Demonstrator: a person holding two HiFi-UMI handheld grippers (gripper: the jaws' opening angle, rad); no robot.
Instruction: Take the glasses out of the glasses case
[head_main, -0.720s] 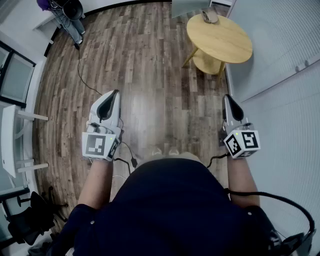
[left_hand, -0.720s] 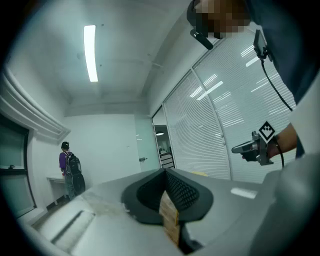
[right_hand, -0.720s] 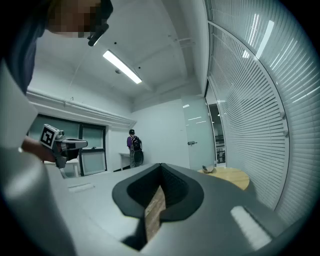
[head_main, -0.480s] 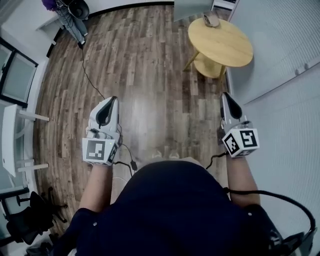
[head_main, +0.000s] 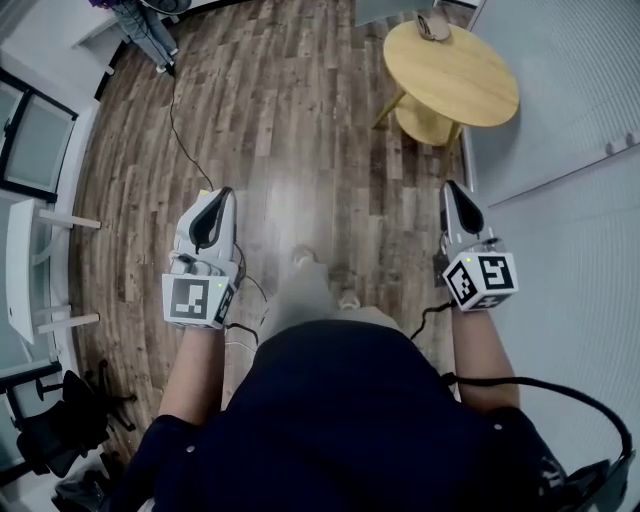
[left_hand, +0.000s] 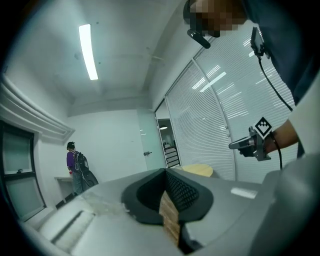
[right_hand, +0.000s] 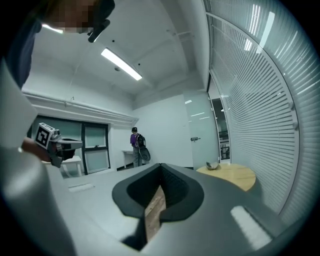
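Head view: person stands on wood floor (head_main: 290, 130), left gripper (head_main: 222, 195) and right gripper (head_main: 452, 192) held out low at either side of the body, tips forward. Both pairs of tongs closed on nothing; each gripper view shows the pads meeting, only a sliver of floor in the slot. Judged a carrying posture for the walk, nothing yet within reach.

Round table (head_main: 460, 80) at upper right of frame. Small dark object at its far edge, top of frame, is probably the glasses case (head_main: 433, 27); too small to confirm, and no glasses visible. The right gripper view shows it on the tabletop at right of centre (right_hand: 213, 165). Well apart from both grippers.

Bystander (head_main: 145, 30) at upper left, away from the work.

Against half a second back: one leg (head_main: 305, 265) now shows ahead of the torso, a stride under way. Table sits slightly higher and further right in frame. Grippers in much the same spots, still closed.
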